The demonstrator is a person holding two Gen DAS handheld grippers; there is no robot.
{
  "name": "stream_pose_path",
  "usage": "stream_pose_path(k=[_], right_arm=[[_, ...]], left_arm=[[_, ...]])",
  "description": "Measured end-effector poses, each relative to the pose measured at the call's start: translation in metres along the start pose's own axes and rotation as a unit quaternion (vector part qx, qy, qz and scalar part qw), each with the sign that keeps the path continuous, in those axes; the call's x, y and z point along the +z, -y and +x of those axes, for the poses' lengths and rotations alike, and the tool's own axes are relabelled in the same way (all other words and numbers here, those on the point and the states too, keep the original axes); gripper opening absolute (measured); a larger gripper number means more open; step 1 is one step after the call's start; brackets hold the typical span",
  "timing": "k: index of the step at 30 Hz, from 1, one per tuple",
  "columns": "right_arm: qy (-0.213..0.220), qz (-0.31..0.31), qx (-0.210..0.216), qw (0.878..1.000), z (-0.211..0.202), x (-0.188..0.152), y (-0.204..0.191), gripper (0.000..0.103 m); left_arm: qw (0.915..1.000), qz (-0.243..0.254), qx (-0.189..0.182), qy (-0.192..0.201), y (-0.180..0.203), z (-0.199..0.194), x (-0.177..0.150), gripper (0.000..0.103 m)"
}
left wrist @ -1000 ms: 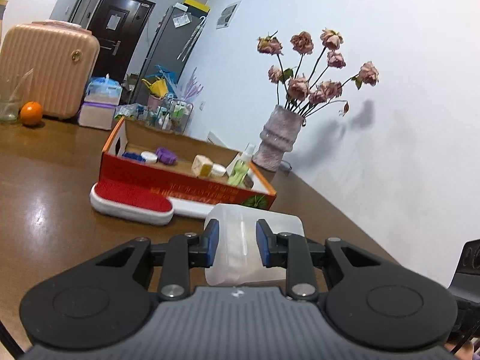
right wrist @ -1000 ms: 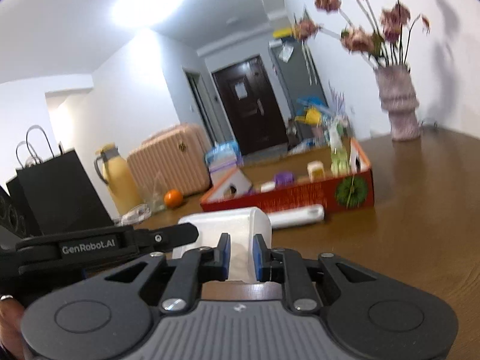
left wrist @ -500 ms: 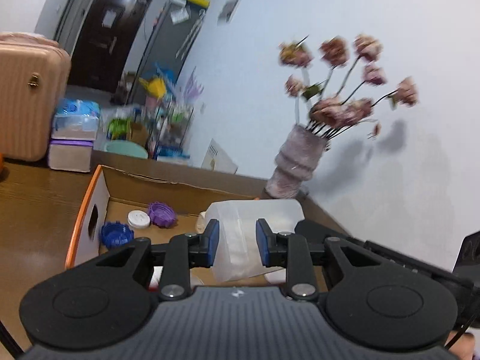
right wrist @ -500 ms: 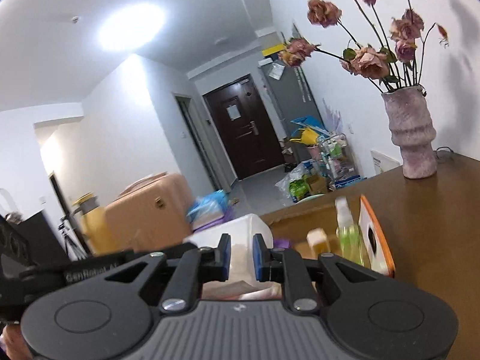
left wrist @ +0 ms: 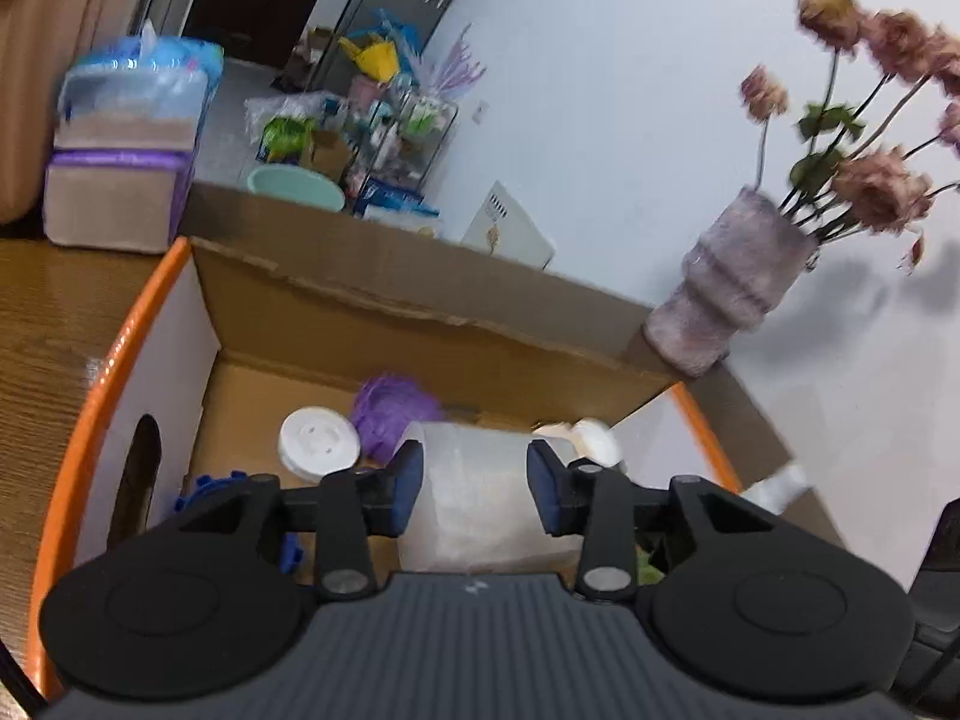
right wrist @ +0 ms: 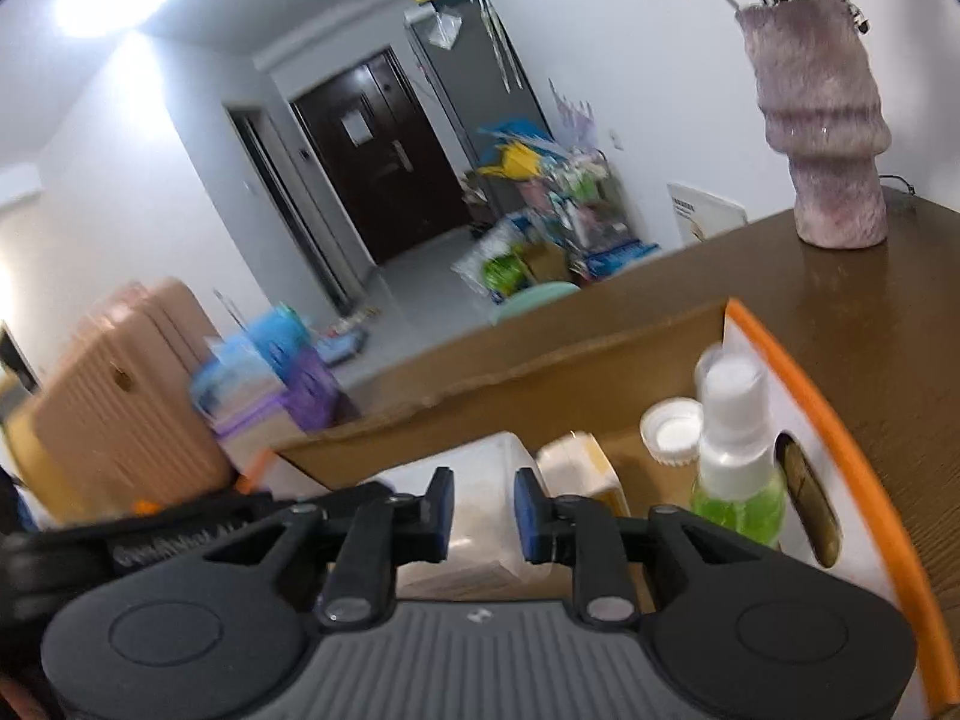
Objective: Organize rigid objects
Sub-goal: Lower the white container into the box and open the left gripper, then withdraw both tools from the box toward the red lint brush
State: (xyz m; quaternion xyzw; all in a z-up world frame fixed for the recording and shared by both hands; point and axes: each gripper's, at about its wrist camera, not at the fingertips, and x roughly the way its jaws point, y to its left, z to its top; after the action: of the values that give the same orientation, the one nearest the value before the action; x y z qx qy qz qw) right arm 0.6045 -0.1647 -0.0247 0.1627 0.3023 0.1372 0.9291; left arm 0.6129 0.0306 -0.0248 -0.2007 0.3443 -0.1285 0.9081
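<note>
Two grippers, left point(left wrist: 474, 495) and right point(right wrist: 483, 516), now hovering over orange-rimmed cardboard box point(left wrist: 150, 312), having carried translucent white plastic container point(left wrist: 480, 504) from table; jaws opening, container between them, dropping inside box beside purple lid point(left wrist: 393, 414).

Your left tool point(left wrist: 474, 495) pitched downward, jaws opening, blue pads point(left wrist: 408, 489) standing just off the white container point(left wrist: 474, 504) between them, your right tool point(right wrist: 483, 516) pitched downward likewise, jaws opening, same container between its pads point(right wrist: 443, 513)
</note>
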Motion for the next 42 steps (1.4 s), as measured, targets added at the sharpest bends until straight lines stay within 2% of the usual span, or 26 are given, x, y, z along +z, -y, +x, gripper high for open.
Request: stream_pose_path(k=[3,7,9,10,12,14,16,18,22,27,29,30,34,38,40,42], right_arm=[[0.004,-0.002,0.007,1.0,0.002,-0.001,0.001,0.021],[0.03,-0.021,-0.001,0.999,-0.014,-0.001,-0.002,0.031],[0.032,-0.011,0.006,0.999,-0.021,0.003,0.002,0.032],[0.032,-0.005,0.01,0.999,-0.026,0.004,0.004,0.032],[0.03,-0.004,0.011,0.999,-0.037,0.007,0.006,0.032],[0.03,-0.008,0.015,0.999,-0.053,0.01,0.006,0.033],[0.037,-0.02,0.016,0.999,-0.076,0.013,0.004,0.034],[0.048,-0.033,0.016,0.998,-0.1,0.015,0.003,0.041],[0.061,-0.069,0.022,0.995,-0.148,0.013,-0.004,0.059],[0.076,-0.126,0.009,0.989,-0.197,0.003,-0.015,0.067],[0.091,-0.144,0.003,0.985,-0.217,-0.004,-0.019,0.077],[0.097,-0.154,0.003,0.983,-0.224,-0.008,-0.021,0.079],[0.121,-0.191,-0.013,0.974,-0.252,-0.03,-0.03,0.081],[0.172,-0.213,-0.018,0.962,-0.282,-0.059,-0.033,0.087],[0.19,-0.214,-0.023,0.958,-0.294,-0.074,-0.033,0.092],[0.196,-0.214,-0.031,0.956,-0.303,-0.087,-0.033,0.093]], left_arm=[[0.9999,-0.005,-0.01,-0.002,-0.002,-0.002,0.0,0.043],[0.9995,0.018,-0.003,0.026,0.007,-0.02,0.001,0.052],[0.9989,0.025,-0.002,0.039,0.01,-0.032,0.003,0.06],[0.9986,0.027,0.001,0.046,0.011,-0.04,0.003,0.064],[0.9973,0.042,0.016,0.057,0.014,-0.059,0.004,0.066],[0.995,0.065,0.03,0.069,0.019,-0.08,0.003,0.076],[0.9907,0.093,0.044,0.088,0.025,-0.106,-0.001,0.083],[0.9869,0.113,0.056,0.101,0.03,-0.131,-0.005,0.086],[0.9797,0.146,0.066,0.12,0.039,-0.178,-0.021,0.095],[0.9625,0.197,0.097,0.16,0.056,-0.224,-0.053,0.101],[0.9557,0.204,0.111,0.181,0.061,-0.241,-0.067,0.101],[0.9531,0.209,0.114,0.187,0.064,-0.248,-0.073,0.101],[0.9388,0.224,0.127,0.228,0.072,-0.275,-0.104,0.102],[0.931,0.225,0.127,0.258,0.077,-0.303,-0.135,0.103],[0.9283,0.218,0.13,0.272,0.078,-0.317,-0.151,0.103],[0.9255,0.215,0.131,0.283,0.078,-0.331,-0.169,0.103]])
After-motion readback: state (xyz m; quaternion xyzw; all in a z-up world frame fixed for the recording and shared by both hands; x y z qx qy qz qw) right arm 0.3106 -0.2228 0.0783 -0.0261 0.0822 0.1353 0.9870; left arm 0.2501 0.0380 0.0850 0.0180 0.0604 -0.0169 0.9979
